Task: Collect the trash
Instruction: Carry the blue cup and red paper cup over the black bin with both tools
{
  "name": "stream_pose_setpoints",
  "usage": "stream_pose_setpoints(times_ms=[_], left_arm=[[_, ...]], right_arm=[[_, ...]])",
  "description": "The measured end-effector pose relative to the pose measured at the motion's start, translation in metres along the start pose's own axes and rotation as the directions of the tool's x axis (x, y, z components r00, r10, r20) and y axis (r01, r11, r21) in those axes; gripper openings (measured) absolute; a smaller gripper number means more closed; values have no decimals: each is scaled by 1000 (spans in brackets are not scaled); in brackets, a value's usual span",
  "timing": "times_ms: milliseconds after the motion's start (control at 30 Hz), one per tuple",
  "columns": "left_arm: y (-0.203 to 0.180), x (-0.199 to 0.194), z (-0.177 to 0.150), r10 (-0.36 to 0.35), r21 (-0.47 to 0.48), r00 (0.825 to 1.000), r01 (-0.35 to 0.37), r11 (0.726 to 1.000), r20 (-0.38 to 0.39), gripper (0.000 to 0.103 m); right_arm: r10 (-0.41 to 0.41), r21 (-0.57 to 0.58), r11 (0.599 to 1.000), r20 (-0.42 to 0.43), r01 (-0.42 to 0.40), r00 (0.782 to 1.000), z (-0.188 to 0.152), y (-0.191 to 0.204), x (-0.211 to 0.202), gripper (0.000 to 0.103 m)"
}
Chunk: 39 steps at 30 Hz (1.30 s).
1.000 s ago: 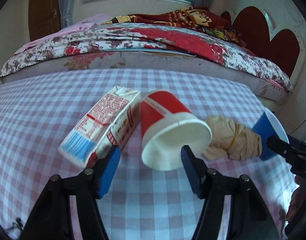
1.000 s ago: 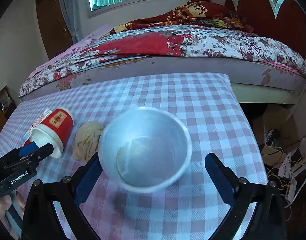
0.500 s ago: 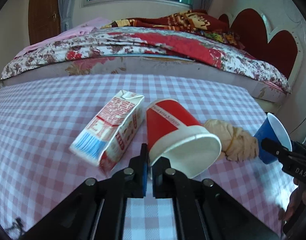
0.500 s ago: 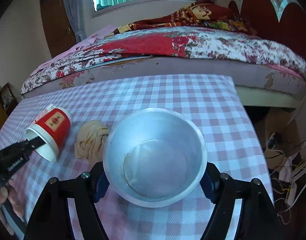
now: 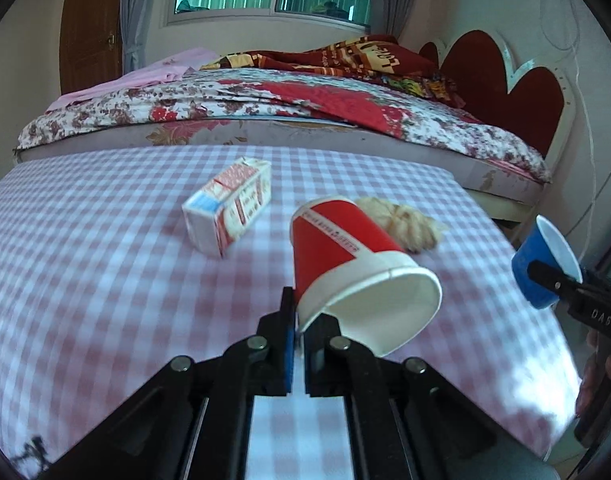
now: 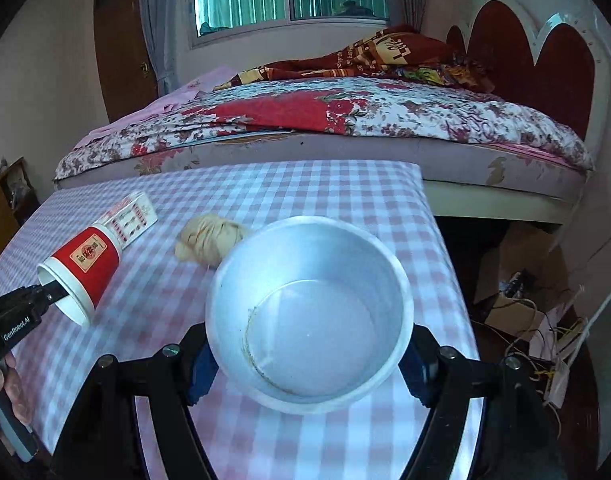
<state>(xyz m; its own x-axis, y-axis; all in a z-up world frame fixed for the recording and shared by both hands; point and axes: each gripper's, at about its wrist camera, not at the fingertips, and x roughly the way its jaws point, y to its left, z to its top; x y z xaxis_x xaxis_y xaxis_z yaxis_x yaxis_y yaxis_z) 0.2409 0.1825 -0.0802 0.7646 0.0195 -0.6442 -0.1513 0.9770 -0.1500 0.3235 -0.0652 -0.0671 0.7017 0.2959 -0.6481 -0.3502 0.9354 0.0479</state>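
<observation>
Pink-and-white checked cloth covers the desk (image 5: pixel 85 280), which stands in front of a bed (image 6: pixel 385 120) with a floral quilt. Nearest, two sets of tongs each carry one cup. The left tongs (image 5: pixel 299 320) are clenched on the rim of one red paper cup (image 5: pixel 345 256), pinching its wall and holding it tilted above the cloth. The right tongs (image 6: pixel 305 364) grasp one blue cup (image 6: pixel 309 316) across its sides, mouth towards the camera, also clear of the desk. Farther back, two pieces of trash lie on the cloth: one crumpled beige wad (image 5: pixel 401 224) and one milk carton (image 5: pixel 229 208) on its side.
</observation>
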Motion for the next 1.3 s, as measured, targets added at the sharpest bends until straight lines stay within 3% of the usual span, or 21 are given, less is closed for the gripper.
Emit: stream_pose_setpoints(times_ms=[433, 667, 1300], left_arm=[[-68, -75, -55, -88, 75, 996, 88, 993, 7, 3], [-115, -106, -77, -165, 148, 986, 160, 976, 18, 3], [-227, -109, -123, -324, 290, 943, 334, 897, -81, 3]], right_arm=[[-19, 63, 998, 27, 17, 999, -65, -26, -107, 76], [-46, 92, 995, 44, 42, 998, -95, -40, -157, 76], [-156, 224, 963, 22, 147, 988, -164, -120, -218, 76]])
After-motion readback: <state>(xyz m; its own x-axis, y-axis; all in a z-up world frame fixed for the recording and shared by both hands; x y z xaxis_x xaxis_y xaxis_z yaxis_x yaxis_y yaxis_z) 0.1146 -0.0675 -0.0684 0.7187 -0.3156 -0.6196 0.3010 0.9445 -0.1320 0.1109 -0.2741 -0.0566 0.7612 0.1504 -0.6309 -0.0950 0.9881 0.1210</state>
